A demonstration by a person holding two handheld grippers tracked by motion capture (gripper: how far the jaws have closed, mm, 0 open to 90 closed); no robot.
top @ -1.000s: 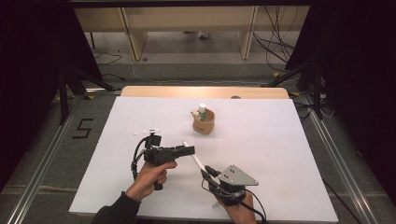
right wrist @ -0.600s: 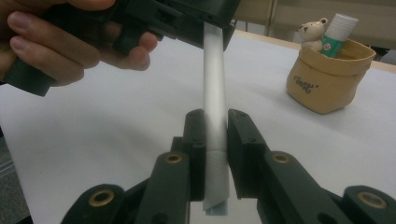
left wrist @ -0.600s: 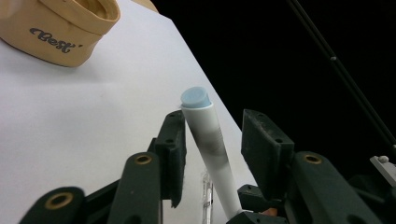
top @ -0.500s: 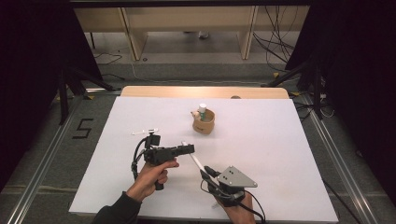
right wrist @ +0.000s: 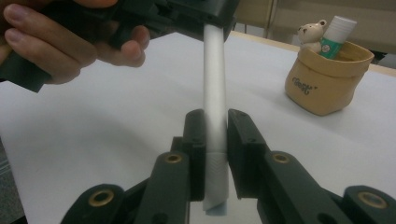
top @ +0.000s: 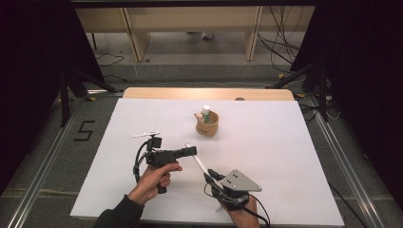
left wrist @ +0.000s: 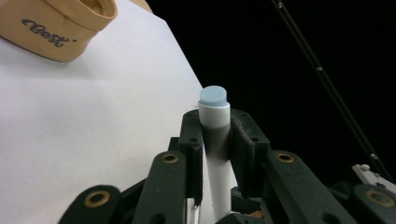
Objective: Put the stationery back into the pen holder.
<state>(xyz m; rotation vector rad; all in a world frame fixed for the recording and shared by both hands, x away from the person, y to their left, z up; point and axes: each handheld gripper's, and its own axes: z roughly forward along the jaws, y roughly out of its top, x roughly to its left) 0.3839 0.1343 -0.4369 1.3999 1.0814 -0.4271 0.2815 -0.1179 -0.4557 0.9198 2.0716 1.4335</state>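
A white pen [top: 199, 162] spans the gap between my two grippers, above the white table [top: 285, 156]. My left gripper [top: 192, 151] is shut on its far end; in the left gripper view the pen [left wrist: 214, 116] pokes out past the jaws, showing a pale blue end cap. My right gripper [top: 211, 173] is shut on the near end, and in its view the pen [right wrist: 215, 88] rises between the jaws toward the left gripper [right wrist: 187, 14] and the hand [right wrist: 70, 46] holding it.
A tan pouch [top: 207, 125] stands mid-table at the back, holding a white-and-green tube [right wrist: 337, 30] and a small bear figure [right wrist: 312, 32]. A small white piece [top: 146, 134] lies left of my left gripper. A wooden strip [top: 209, 93] edges the far side.
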